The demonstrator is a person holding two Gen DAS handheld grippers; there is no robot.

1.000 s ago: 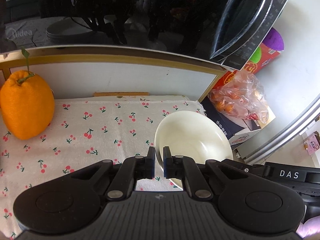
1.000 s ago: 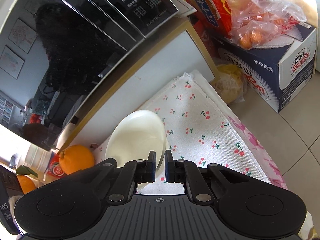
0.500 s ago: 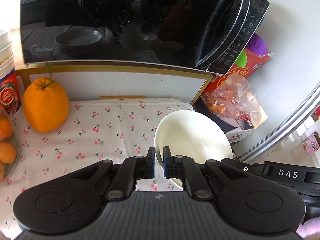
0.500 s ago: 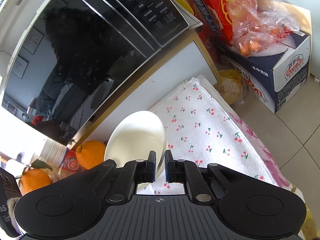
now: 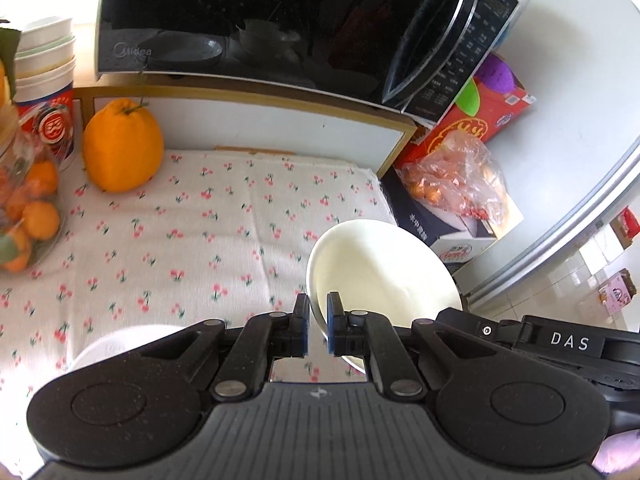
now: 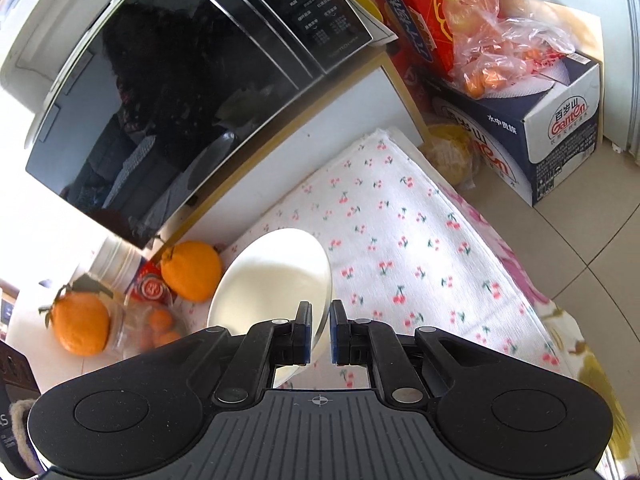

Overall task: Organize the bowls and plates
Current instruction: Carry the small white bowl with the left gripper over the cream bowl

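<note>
A cream bowl (image 5: 384, 264) hangs tilted above the cherry-print cloth (image 5: 220, 220). My left gripper (image 5: 318, 312) is shut on its left rim, the rim pinched between the blue pads. In the right wrist view the same bowl (image 6: 276, 276) shows its inside, and my right gripper (image 6: 320, 320) is shut on the opposite rim. A black housing marked DAS (image 5: 568, 342) shows low on the right of the left wrist view. Another white dish (image 5: 116, 346) peeks out at the lower left, partly hidden by my left gripper.
A black microwave (image 5: 280, 20) stands on a shelf behind the cloth. A large orange (image 5: 122, 146), stacked paper cups (image 5: 44, 92) and a bag of small oranges (image 5: 24, 216) sit at the left. Cartons with bagged fruit (image 5: 452, 184) stand on the tiled floor (image 6: 580, 240) at the right.
Both grippers have drawn back and risen a little with the bowl held between them. The microwave, cups and bag of oranges have come into view. Both grips are unchanged.
</note>
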